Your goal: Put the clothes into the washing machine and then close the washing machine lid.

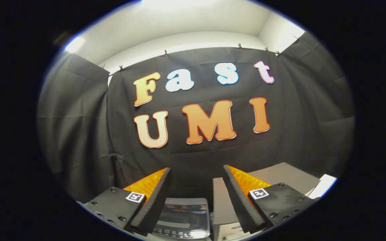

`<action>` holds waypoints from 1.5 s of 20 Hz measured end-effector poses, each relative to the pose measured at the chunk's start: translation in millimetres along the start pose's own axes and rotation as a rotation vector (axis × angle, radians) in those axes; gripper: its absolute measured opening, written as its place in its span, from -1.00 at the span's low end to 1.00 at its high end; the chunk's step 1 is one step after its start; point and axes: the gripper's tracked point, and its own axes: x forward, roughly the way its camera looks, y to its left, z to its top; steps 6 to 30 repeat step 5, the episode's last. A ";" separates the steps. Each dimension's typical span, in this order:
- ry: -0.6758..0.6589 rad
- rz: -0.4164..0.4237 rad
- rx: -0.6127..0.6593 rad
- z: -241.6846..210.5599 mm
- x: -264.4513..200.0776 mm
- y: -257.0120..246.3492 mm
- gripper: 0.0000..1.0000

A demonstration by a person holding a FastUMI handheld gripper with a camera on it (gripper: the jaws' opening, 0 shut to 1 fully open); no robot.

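My gripper point(197, 171) is open, with a wide gap and nothing between its fingers. It points at the black cloth wall point(196, 154) of the booth, held high above the work area. Low down between the fingers I see the top of the washing machine point(183, 219), a grey lid with a dark window and a row of buttons along its near edge. The lid lies flat, apparently closed. No clothes are in sight.
A pale grey box-like surface point(280, 177) stands to the right of the washing machine, beyond the right finger. A white object point(325, 185) lies at its far right end. White wall and ceiling rise above the cloth.
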 end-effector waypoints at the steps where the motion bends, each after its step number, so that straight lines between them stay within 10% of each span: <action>1: -0.008 -0.007 -0.011 9.3 -11.4 -13.2 0.96; 30: -0.030 -0.009 -0.019 31.4 -55.1 -56.0 0.96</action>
